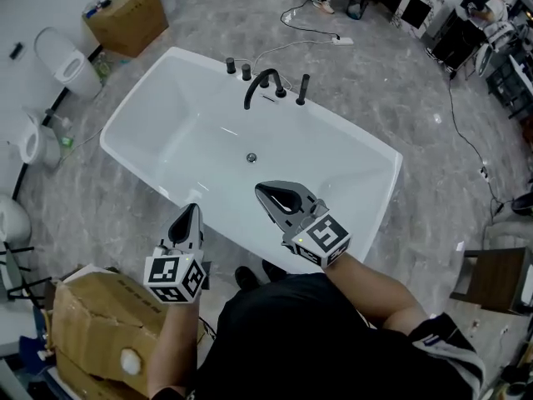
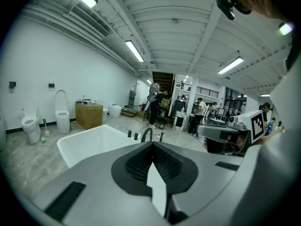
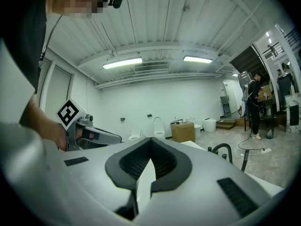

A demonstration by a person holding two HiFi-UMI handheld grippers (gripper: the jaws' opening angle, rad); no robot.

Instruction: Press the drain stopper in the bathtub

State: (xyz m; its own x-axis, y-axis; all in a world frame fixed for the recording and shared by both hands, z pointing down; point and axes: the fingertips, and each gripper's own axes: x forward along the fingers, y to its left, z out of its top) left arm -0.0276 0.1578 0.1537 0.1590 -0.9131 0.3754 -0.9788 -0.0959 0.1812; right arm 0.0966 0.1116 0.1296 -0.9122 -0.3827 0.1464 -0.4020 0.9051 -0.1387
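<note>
Hovering by rim of white freestanding bathtub (image 1: 179, 115), left gripper (image 1: 194, 209) and right gripper (image 1: 262, 190) closed, empty. Could glance off small round chrome drain stopper (image 1: 251, 157) if pressed off-centre.

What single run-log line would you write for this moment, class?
stage: before press | left hand-held gripper: shut, empty | right hand-held gripper: shut, empty, over bathtub rim | drain stopper: untouched

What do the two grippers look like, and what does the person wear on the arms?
The left gripper and the right gripper look alike. Each has a smooth grey claw that narrows to a point, with a dark textured lining inside. Behind the claw sits a white cube printed with black square markers. No cables show on them. The person wears a black short-sleeved top, and the forearms are uncovered.
</note>
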